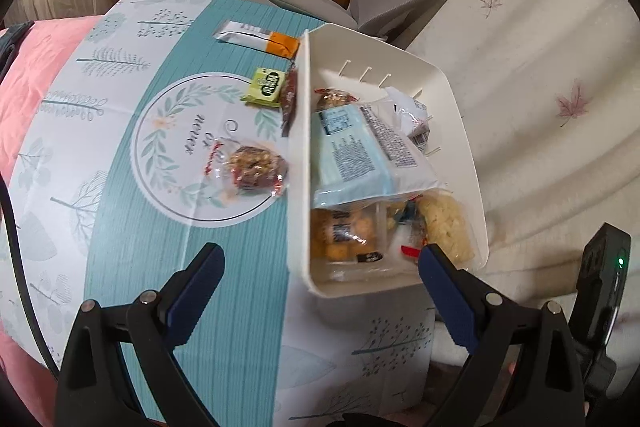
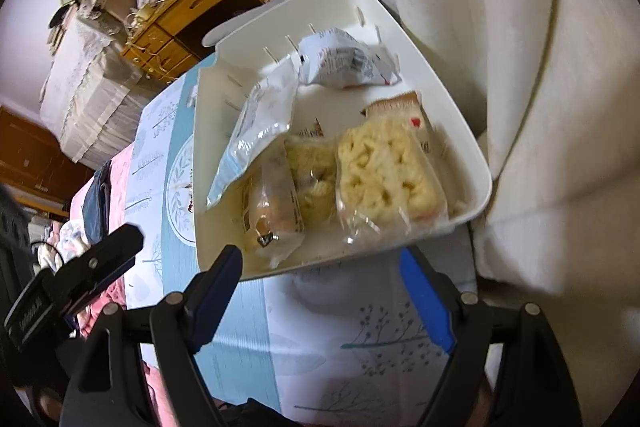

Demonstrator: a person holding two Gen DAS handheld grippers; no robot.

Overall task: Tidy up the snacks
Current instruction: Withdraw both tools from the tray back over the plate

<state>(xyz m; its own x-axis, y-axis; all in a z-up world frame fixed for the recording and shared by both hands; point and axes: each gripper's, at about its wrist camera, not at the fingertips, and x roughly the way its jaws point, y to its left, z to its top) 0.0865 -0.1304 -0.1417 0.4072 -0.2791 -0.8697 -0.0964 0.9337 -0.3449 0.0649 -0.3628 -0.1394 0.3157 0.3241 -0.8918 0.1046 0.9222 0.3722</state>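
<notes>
Both grippers are hanging over the near edge of the table [image 1: 120,211], pointing steeply down. I'm holding my left gripper [image 1: 320,267] with jaws spread wide, nothing between them; its right finger [image 1: 448,291] is sitting just in front of the bin's near wall, whether touching I cannot tell. I'm holding my right gripper [image 2: 320,271] wide apart too, gripping nothing, fingertips just short of the white bin [image 2: 460,131].

That bin is sitting at the table's right edge, its right side hanging past it. Inside it, a light blue packet [image 1: 352,151] is lying over the others, a white crumpled packet [image 2: 344,61] is sitting at the far wall, a clear pack of pale puffed pieces [image 2: 384,167] is lying at the near right, and a clear pack of small brown cookies [image 1: 344,235] is lying at the near left.

On the tablecloth, left of the bin, a clear-wrapped nut cluster [image 1: 252,169] is lying near the middle. Farther back, a green packet [image 1: 266,87] is lying beside a dark red stick pack [image 1: 289,103] that is resting along the bin's left wall. A white and orange bar [image 1: 260,39] is lying close to the far edge.
</notes>
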